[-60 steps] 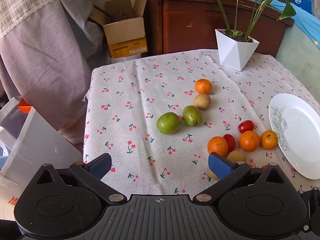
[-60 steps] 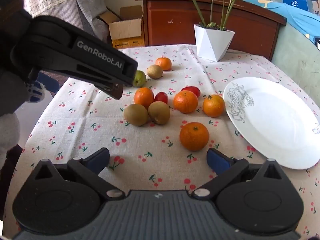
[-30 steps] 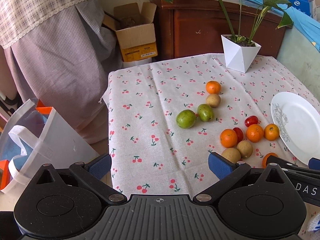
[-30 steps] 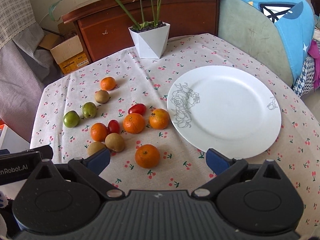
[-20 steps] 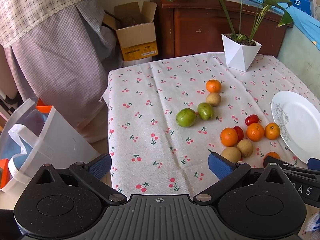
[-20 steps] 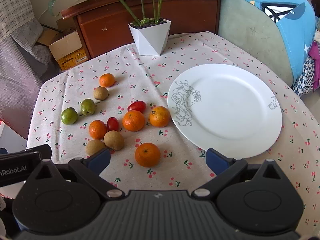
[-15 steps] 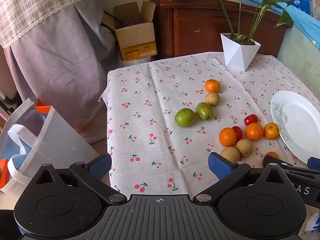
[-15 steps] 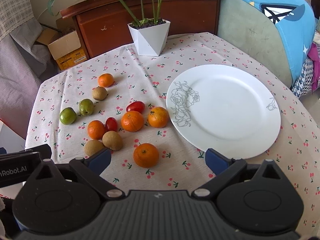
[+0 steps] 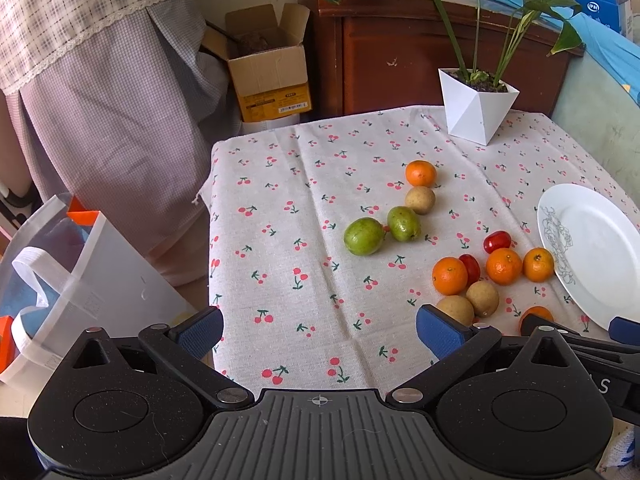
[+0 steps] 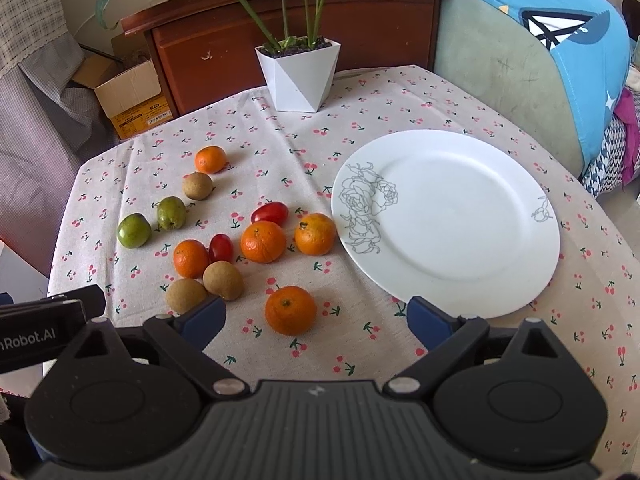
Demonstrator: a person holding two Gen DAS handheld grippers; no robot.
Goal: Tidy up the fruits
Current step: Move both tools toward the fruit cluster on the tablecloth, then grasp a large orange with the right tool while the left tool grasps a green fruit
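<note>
Several fruits lie loose on the cherry-print tablecloth: oranges such as the nearest one, brown kiwis, two green fruits and two red tomatoes. A white plate with a grey rose drawing lies empty to their right. My right gripper is open and empty, just in front of the nearest orange. My left gripper is open and empty over the table's near left part; the green fruits lie ahead of it.
A white planter with a leafy plant stands at the table's back. A wooden cabinet and a cardboard box are behind the table. A white bag sits on the floor left. A green sofa with blue cloth is right.
Both grippers pulled back and up from the fruits early on. In the last half second both views have barely shifted. Both stay open and empty.
</note>
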